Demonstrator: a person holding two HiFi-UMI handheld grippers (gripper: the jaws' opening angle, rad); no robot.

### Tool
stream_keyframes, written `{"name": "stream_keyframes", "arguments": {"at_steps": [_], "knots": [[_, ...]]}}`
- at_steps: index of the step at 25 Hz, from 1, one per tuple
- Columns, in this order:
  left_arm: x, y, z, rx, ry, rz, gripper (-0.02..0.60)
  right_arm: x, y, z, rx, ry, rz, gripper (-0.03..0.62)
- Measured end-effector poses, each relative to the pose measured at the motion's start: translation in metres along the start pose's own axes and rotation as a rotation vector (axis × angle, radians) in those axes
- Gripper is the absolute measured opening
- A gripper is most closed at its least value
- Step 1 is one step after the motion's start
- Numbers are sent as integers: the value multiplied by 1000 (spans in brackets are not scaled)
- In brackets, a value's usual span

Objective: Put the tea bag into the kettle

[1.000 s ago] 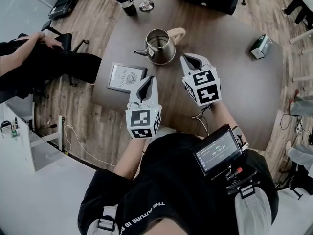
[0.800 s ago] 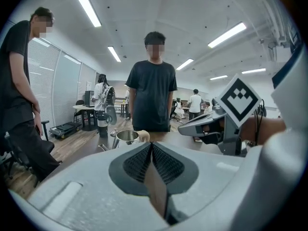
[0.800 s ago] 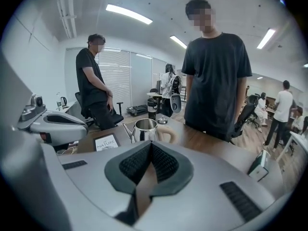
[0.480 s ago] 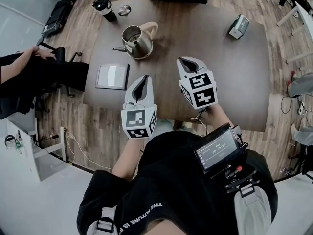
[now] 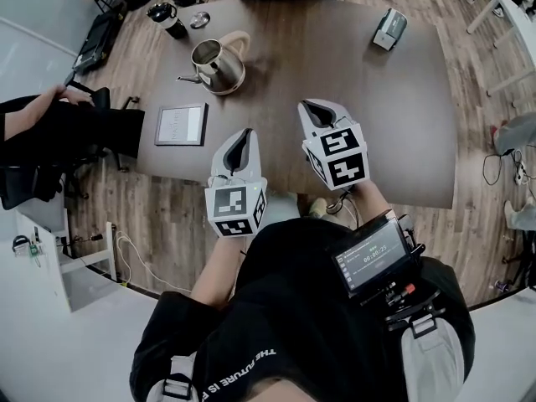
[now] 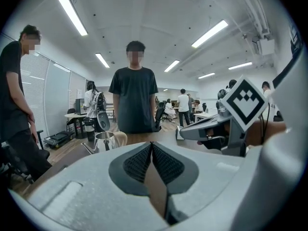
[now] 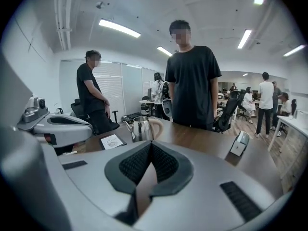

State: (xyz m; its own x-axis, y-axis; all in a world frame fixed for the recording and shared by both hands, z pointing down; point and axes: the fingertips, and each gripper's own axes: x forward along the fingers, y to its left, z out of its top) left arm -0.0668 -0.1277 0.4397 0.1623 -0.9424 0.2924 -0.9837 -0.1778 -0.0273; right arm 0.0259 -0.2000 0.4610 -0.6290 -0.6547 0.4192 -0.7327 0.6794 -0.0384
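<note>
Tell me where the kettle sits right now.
In the head view the kettle stands far left on the table, ahead of the left gripper, between the flat box and the black bottle.

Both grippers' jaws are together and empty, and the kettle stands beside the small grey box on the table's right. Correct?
No: the head view shows the kettle on the table's left, far from the small grey box. The left gripper and right gripper jaws are together, empty.
</note>
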Motion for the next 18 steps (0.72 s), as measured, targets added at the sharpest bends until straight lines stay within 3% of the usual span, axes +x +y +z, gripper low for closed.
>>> {"name": "stream_keyframes", "arguments": {"at_steps": [6,18], "knots": [[6,-25,8,6,-14,-27,14,-22,-14,-4,-12,-10,-20,8],[7,-28,12,7,-34,-36,14,-24,-16,1,-31,-13,-31,8]]}}
